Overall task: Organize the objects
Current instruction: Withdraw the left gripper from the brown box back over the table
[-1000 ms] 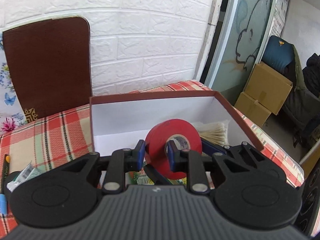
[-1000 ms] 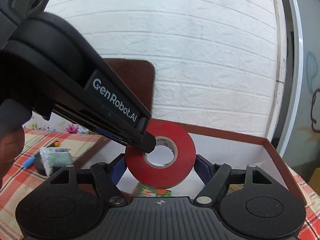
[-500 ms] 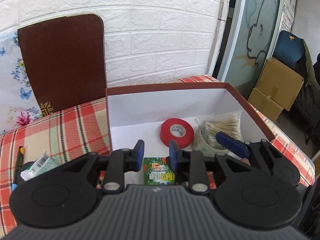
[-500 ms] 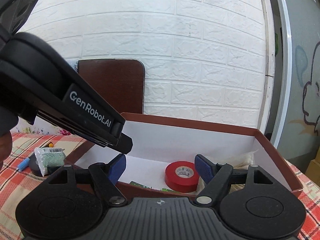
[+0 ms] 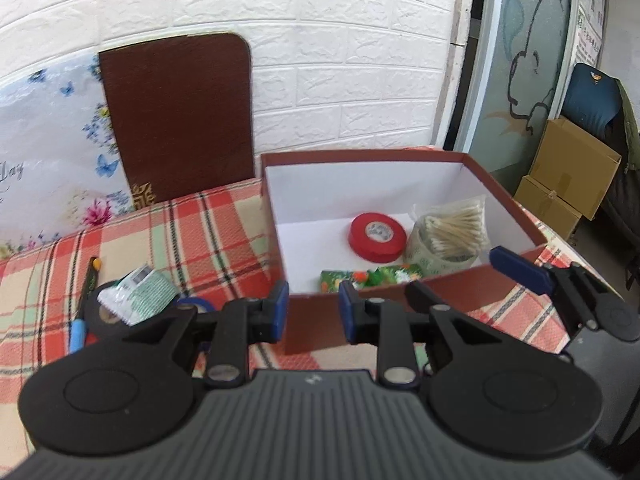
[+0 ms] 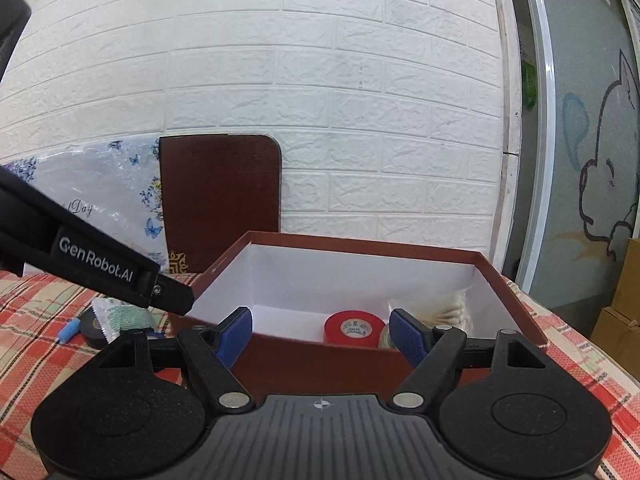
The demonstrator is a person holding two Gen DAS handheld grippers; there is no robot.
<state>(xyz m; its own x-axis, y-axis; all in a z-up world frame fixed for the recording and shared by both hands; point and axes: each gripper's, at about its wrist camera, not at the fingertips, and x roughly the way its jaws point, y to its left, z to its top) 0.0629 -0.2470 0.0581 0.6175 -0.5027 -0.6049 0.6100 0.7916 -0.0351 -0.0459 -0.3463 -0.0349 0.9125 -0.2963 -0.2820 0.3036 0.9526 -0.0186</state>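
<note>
Both the left gripper [image 5: 312, 312] and right gripper [image 6: 322, 336] are spread, holding nothing; next the left should approach the foil packet [image 5: 138, 294] squarely, avoiding the box [image 5: 400, 300] wall

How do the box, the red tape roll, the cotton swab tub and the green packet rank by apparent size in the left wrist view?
1. box, by far the largest.
2. cotton swab tub.
3. red tape roll, close to the tub.
4. green packet, partly hidden behind the box's front wall, so its rank is unsure.
</note>
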